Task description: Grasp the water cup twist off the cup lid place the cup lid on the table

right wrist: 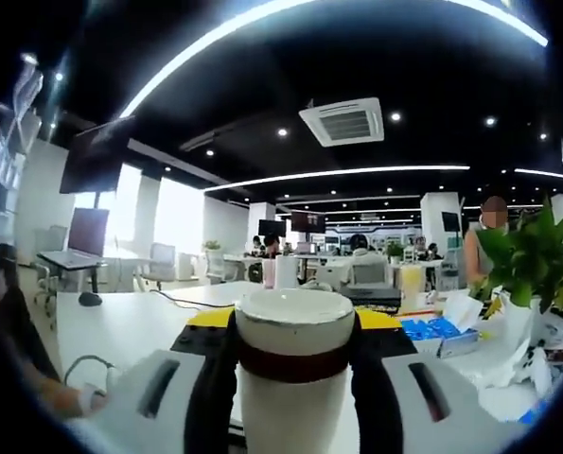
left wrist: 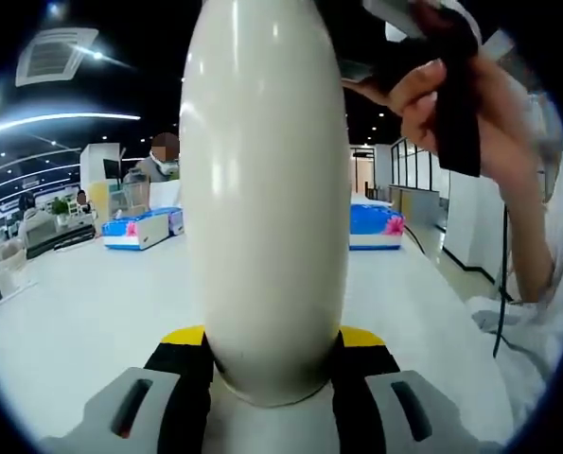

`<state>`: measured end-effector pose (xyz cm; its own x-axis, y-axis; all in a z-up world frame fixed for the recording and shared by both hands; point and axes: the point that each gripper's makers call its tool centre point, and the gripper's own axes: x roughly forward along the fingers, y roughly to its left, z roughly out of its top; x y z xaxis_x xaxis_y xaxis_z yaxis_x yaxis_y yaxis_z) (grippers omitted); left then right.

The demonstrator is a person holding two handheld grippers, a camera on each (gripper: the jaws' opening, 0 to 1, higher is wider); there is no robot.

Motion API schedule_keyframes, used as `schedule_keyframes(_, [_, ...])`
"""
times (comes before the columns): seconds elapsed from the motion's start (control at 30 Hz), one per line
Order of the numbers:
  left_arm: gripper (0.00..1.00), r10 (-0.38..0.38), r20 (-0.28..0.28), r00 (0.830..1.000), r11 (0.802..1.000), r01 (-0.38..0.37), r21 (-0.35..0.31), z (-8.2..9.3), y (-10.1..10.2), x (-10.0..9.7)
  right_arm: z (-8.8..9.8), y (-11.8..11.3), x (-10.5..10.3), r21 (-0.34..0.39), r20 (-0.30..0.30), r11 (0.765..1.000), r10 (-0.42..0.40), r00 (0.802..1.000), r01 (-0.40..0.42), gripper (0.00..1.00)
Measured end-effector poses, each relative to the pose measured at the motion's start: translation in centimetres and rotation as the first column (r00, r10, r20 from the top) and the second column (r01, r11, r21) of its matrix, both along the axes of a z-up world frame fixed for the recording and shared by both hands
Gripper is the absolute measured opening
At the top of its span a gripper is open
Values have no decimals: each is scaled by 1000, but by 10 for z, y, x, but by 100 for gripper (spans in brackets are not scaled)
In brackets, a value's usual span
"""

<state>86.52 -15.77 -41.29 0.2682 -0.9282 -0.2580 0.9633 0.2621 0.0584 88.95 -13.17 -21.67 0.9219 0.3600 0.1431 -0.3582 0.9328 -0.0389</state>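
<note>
A tall white water cup (left wrist: 262, 189) stands upright between the jaws of my left gripper (left wrist: 272, 352), which is shut on its lower body above the white table (left wrist: 73, 303). Its top runs out past the upper edge of the left gripper view. In the right gripper view I see the cup's upper end: a white lid (right wrist: 293, 317) with a dark red band under it. My right gripper (right wrist: 293, 364) is shut on it at the band. A hand (left wrist: 423, 85) holding that black right gripper (left wrist: 456, 104) shows at the upper right of the left gripper view.
Two blue boxes (left wrist: 139, 230) (left wrist: 371, 227) lie farther back on the table. A person's light sleeve (left wrist: 536, 265) and a dark cable hang at the right. In the right gripper view, a green plant (right wrist: 532, 260), a blue box (right wrist: 437, 331) and papers sit to the right.
</note>
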Motion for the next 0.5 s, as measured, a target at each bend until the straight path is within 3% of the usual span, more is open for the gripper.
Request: schedule_keyframes(0.5, [51, 3, -4, 1000, 1000, -3, -1, -1, 1, 7, -3, 7, 0, -17, -31, 988, 155, 987, -155, 48])
